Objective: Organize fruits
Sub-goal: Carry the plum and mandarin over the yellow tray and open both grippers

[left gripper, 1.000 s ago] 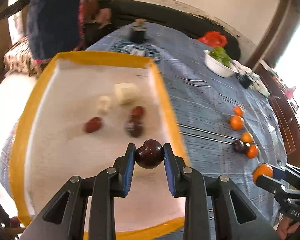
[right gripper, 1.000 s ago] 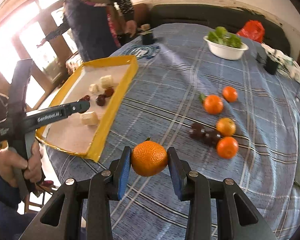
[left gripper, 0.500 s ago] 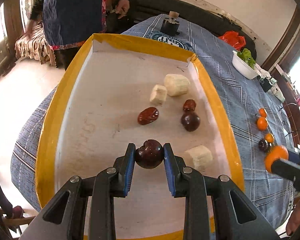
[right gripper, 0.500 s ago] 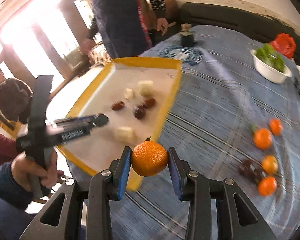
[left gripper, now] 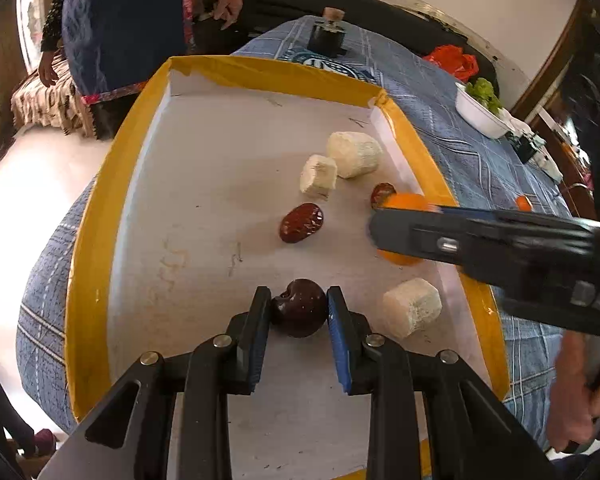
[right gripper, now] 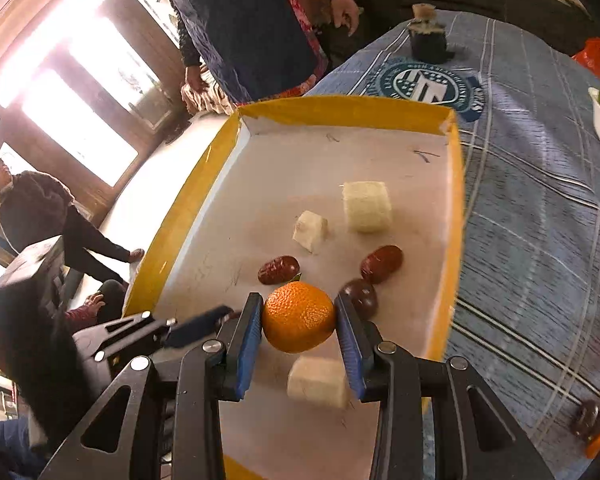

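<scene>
Left gripper (left gripper: 299, 312): jaws clenched on one round dark-purple plum (left gripper: 299, 312), low over the yellow-rimmed white cardboard tray (left gripper: 92, 216). Right gripper (right gripper: 299, 317): jaws clenched on one round orange tangerine (right gripper: 299, 317), above the same tray. Tray contents, counted: three pale cut cylinder chunks (left gripper: 412, 312), two wrinkled red dates (left gripper: 301, 223) ahead of the left jaws, one loose dark plum (right gripper: 360, 298) just right of the right jaws.

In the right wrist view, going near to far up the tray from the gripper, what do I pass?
Pale chunk under the right gripper → orange in its jaws → wrinkled red date → small pale piece → large pale cylinder → far yellow rim of the tray.
</scene>
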The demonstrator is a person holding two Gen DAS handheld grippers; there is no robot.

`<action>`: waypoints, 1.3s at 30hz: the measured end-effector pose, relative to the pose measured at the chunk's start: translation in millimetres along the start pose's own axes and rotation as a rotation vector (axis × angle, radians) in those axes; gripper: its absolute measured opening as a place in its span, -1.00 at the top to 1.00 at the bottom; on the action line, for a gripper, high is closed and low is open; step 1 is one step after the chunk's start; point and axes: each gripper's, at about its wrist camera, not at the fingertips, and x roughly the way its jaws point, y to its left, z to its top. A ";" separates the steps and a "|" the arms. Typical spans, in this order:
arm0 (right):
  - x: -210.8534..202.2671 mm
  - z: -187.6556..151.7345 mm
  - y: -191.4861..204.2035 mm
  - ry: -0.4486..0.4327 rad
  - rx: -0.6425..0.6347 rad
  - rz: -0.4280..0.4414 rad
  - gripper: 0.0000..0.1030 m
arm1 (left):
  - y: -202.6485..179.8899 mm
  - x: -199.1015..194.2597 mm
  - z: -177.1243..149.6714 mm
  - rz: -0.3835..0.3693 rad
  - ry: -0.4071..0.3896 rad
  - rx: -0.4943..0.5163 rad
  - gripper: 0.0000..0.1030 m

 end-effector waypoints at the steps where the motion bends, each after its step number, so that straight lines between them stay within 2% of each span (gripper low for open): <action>1: 2.6 1.0 0.7 0.003 0.000 0.001 0.21 | -0.4 -0.3 -0.3 -0.001 -0.001 0.005 0.47; 12: 19.2 3.0 1.1 0.028 -0.006 -0.010 0.19 | 0.9 2.7 5.1 -0.028 -0.004 0.014 0.47; 26: 10.4 -3.8 0.3 0.022 0.000 0.012 0.18 | -1.4 3.6 7.3 -0.034 0.000 0.008 0.43; 28: 9.9 -4.7 1.6 0.022 -0.002 0.010 0.18 | -1.2 3.2 7.1 -0.038 -0.001 0.006 0.35; 30: 8.5 -5.6 0.7 0.017 0.003 0.010 0.17 | -2.7 1.5 6.5 -0.033 -0.008 0.006 0.02; 39: -7.7 -10.2 -5.7 -0.026 0.033 0.021 0.11 | -4.4 -2.8 5.8 -0.027 -0.019 -0.004 0.01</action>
